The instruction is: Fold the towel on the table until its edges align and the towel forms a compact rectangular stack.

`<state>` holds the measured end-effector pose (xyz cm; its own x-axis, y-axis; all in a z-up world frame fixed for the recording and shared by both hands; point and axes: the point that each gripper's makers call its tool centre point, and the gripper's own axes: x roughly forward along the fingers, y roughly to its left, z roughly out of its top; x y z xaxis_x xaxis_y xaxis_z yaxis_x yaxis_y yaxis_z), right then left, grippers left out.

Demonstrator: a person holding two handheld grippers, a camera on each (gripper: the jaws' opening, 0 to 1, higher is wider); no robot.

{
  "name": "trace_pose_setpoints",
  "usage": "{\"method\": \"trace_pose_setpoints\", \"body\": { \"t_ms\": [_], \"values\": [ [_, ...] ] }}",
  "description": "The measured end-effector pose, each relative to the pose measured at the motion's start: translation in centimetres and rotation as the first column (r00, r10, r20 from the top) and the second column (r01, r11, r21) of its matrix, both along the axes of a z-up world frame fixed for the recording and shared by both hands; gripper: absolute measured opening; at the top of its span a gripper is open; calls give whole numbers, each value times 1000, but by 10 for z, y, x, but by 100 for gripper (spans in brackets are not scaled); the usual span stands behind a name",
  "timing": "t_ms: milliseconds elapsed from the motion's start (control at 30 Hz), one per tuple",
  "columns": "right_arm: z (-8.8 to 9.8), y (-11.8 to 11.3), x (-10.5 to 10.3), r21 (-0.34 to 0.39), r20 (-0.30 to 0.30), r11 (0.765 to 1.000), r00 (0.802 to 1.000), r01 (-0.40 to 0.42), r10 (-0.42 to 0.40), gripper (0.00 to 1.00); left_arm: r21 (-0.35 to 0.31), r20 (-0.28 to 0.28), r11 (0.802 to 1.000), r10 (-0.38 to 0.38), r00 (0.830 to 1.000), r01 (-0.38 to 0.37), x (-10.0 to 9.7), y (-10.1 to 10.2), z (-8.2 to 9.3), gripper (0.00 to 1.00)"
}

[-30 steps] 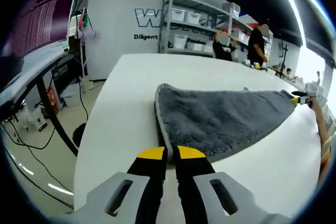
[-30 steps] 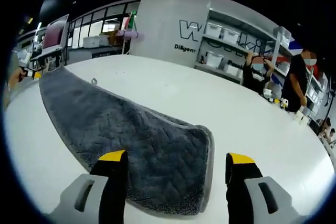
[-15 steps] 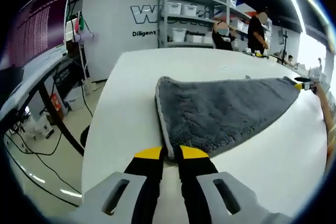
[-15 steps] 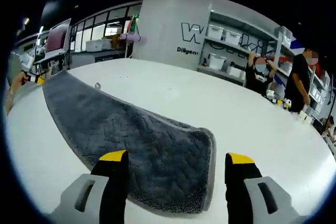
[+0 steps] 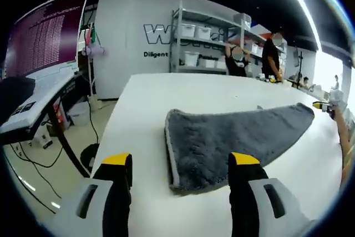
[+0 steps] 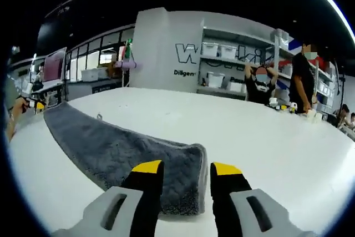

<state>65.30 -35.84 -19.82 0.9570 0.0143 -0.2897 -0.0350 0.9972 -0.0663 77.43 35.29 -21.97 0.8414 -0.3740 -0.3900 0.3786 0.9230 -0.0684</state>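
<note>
Two hand-held grippers: left (image 5: 180, 159) spread wide beside the towel (image 5: 233, 137), right (image 6: 187, 168) pinching its corner.

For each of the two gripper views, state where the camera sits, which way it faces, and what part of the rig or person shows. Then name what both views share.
Left gripper view: rides on the left gripper, low over the white table, facing one end of the grey towel; its yellow-tipped jaws stand wide apart.
Right gripper view: rides on the right gripper, facing the towel's other end; its jaws stand narrowly apart at the towel's corner.
Shared: the towel, the table, the shelving and the wall lettering.
</note>
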Motion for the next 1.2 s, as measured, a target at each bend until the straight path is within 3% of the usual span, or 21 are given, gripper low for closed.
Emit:
{"method": "trace_pose_setpoints", "body": {
  "t_ms": [67, 233, 467, 600, 733, 1000, 1200],
  "values": [
    [4, -6, 6, -52, -26, 999, 1000, 2, -3, 33, -11, -1, 1000, -13, 1000, 13, -2, -4, 0, 69],
    [14, 0, 29, -52, -63, 997, 997, -57, 54, 30, -25, -5, 999, -46, 999, 46, -6, -13, 1, 71],
    [-2, -6, 58, -87, -188, 992, 980, -88, 70, 26, -28, 31, 992, -119, 992, 120, -14, -28, 9, 77],
    [-16, -9, 72, -87, -269, 990, 960, -110, 83, 20, 26, 44, 986, -164, 986, 163, -17, -35, 8, 78],
    [-30, -11, 83, -96, -329, 989, 941, -115, 78, 20, 24, 38, 984, -180, 983, 179, -19, -41, 6, 78],
    [-45, -17, 97, -102, -402, 988, 913, -117, 66, 12, 14, 46, 980, -200, 979, 200, -23, -44, 9, 79],
    [-51, -16, 99, -124, -427, 984, 902, -129, 65, 0, 19, 43, 975, -224, 974, 223, -26, -49, 9, 81]
  ]
}}
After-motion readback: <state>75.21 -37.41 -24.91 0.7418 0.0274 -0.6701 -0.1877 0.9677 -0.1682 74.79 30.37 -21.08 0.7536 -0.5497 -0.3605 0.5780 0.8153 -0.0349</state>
